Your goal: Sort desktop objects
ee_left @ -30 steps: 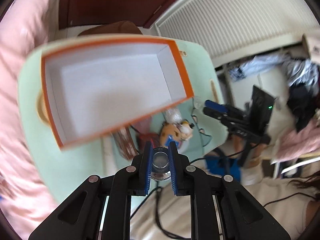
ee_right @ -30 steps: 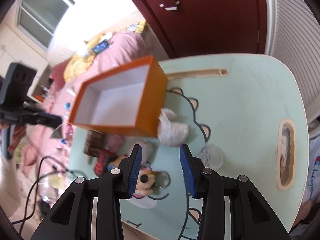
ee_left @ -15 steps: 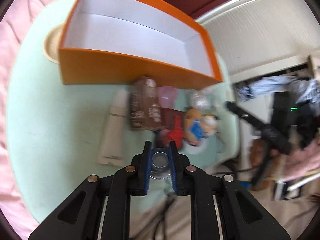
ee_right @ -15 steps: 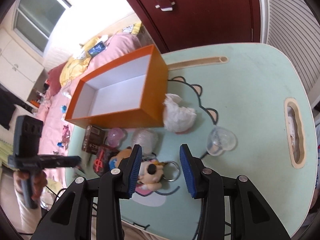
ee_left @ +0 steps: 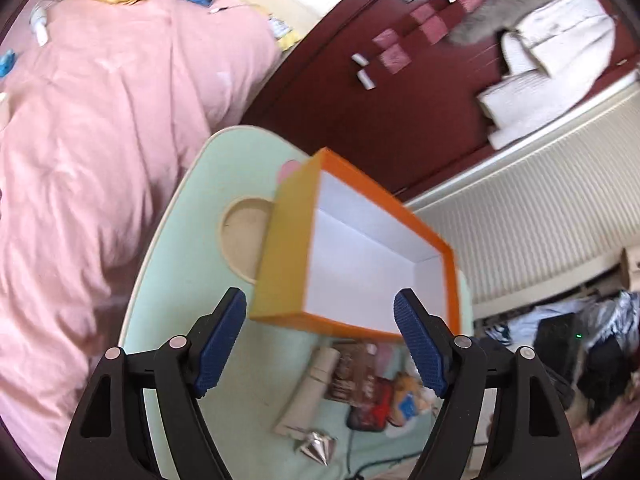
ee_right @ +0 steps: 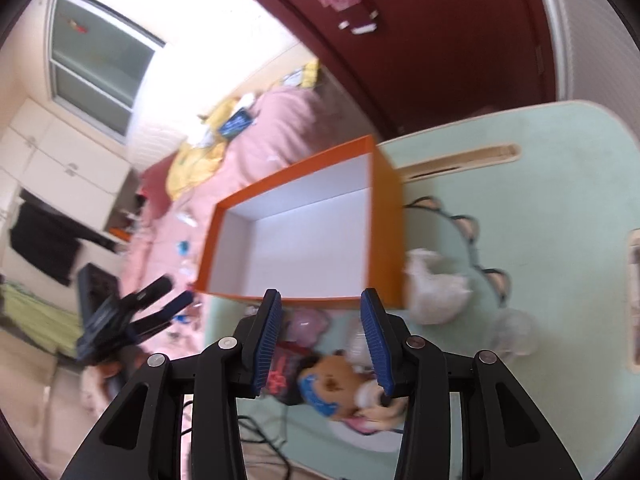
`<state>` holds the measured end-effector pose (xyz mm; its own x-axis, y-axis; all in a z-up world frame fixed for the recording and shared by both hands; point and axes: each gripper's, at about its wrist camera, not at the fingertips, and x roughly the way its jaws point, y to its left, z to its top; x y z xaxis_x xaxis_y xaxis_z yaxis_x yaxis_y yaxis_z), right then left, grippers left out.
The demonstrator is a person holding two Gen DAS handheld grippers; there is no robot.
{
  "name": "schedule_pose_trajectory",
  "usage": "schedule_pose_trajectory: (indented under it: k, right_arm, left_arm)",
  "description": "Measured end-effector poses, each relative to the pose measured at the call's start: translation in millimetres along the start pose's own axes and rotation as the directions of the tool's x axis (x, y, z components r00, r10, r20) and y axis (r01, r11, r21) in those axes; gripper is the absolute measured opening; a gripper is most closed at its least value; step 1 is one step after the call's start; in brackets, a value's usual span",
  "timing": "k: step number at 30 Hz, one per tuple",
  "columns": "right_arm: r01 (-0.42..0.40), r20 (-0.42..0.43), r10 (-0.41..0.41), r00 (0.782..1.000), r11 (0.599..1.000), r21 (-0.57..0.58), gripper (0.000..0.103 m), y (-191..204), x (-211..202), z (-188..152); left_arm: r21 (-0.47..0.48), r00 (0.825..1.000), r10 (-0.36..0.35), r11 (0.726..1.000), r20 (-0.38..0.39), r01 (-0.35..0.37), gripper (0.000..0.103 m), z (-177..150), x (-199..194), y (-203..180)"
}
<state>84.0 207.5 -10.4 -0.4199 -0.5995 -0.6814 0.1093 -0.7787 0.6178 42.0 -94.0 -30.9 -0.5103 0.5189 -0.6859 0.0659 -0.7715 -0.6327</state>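
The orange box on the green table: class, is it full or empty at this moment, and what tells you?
Empty. The orange box shows only bare white floor and walls in both wrist views.

Open box [ee_left: 360,256] sits on the table [ee_left: 180,280], nothing visible inside. A round recess [ee_left: 240,236] in the tabletop lies just left of the box in the left wrist view, partly hidden behind its end wall. Before the box's near long wall, a row of items: tube [ee_left: 308,392] leftmost, packet [ee_left: 352,372] just right of it, plush toy [ee_left: 404,396] further right. Foil-like item [ee_left: 316,446] lies before the tube's near end. In the right wrist view, crumpled tissue [ee_right: 436,292] touches the box's right end; long slot [ee_right: 460,162] lies behind it. Bed [ee_left: 80,160] lies beyond the table's left edge.
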Motion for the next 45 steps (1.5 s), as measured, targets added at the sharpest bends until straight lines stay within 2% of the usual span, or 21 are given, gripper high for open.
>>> schedule_pose_trajectory:
  k: [5,9,12,15,19,22,23,24,27,28,29,31,33,35,41,43,45]
  right_arm:
    - [0.008,-0.012,-0.008,1.000,1.000,-0.017,0.043,5.8,11.4,6.8]
    - [0.019,-0.012,-0.019,1.000,1.000,-0.005,0.046,5.2,17.5,18.2]
    - [0.019,-0.040,-0.018,0.999,1.000,0.008,0.046,2.7,27.6,21.1]
    - [0.037,-0.056,-0.038,0.998,0.999,-0.004,0.046,4.3,37.5,19.7]
    - [0.064,-0.038,-0.066,0.997,0.997,-0.039,0.046,10.7,33.0,15.8]
    - [0.116,0.052,-0.112,0.992,0.989,-0.096,0.046,17.8,8.4,6.8]
    - [0.153,0.094,-0.142,0.985,0.981,-0.122,0.047,20.2,-2.1,0.5]
    - [0.218,0.148,-0.196,0.969,0.964,-0.154,0.055,23.4,-11.1,-9.1]
    - [0.424,0.319,-0.345,0.883,0.878,-0.222,0.080,32.7,-31.0,-43.9]
    - [0.470,0.364,-0.371,0.854,0.852,-0.233,0.082,34.4,-33.9,-59.3]
    - [0.491,0.385,-0.383,0.840,0.839,-0.237,0.084,33.9,-34.6,-72.1]
    - [0.504,0.359,-0.412,0.837,0.836,-0.216,0.087,27.4,-27.0,-97.1]
    - [0.512,0.321,-0.438,0.840,0.835,-0.201,0.087,20.5,-21.6,-108.0]
    - [0.519,0.282,-0.461,0.842,0.834,-0.187,0.087,13.7,-16.8,-115.8]
    - [0.542,0.160,-0.521,0.838,0.827,-0.148,0.088,-6.8,-2.6,-139.2]
    - [0.558,0.152,-0.538,0.829,0.813,-0.168,0.091,-6.5,0.7,-143.6]
    - [0.593,0.148,-0.574,0.805,0.777,-0.213,0.096,-2.7,7.1,-148.3]
  left_arm:
    - [-0.002,0.998,0.017,1.000,-0.068,-0.017,0.077,-3.0,29.3,1.4]
    - [0.003,0.998,0.033,0.999,-0.062,-0.033,0.078,0.4,45.4,-3.7]
    - [0.006,0.997,-0.004,1.000,-0.081,0.004,0.078,4.9,54.5,-9.7]
    - [0.028,0.995,-0.003,1.000,-0.095,0.006,0.078,7.2,59.0,-16.3]
    - [0.028,0.998,0.020,0.999,-0.058,-0.018,0.078,6.0,39.8,-12.1]
    - [0.056,0.998,0.070,0.996,0.002,-0.070,0.078,-0.4,13.6,-12.3]
    - [0.083,0.995,0.096,0.992,0.025,-0.097,0.079,-4.7,4.1,-15.0]
    - [0.110,0.992,0.118,0.986,0.048,-0.123,0.079,-9.8,-5.3,-18.0]
    - [0.175,0.986,0.134,0.973,0.103,-0.151,0.079,-41.3,-30.4,-31.8]
    - [0.180,0.987,0.122,0.974,0.104,-0.140,0.079,-50.5,-33.0,-34.2]
    - [0.186,0.989,0.110,0.974,0.097,-0.127,0.079,-66.4,-35.5,-36.5]
    - [0.189,0.990,0.106,0.974,0.092,-0.122,0.079,-92.8,-37.2,-40.3]
    - [0.198,0.989,0.123,0.970,0.086,-0.138,0.079,-113.4,-36.9,-40.1]
    - [0.216,0.983,0.169,0.959,0.077,-0.182,0.079,-137.8,-37.0,-39.2]
    - [0.148,0.966,0.259,0.955,-0.005,-0.255,0.079,-158.2,-30.4,-20.4]
    - [0.160,0.958,0.285,0.948,-0.029,-0.277,0.080,-162.9,-25.1,-17.0]
    - [0.202,0.942,0.333,0.925,-0.032,-0.320,0.080,-165.4,-19.3,-18.7]
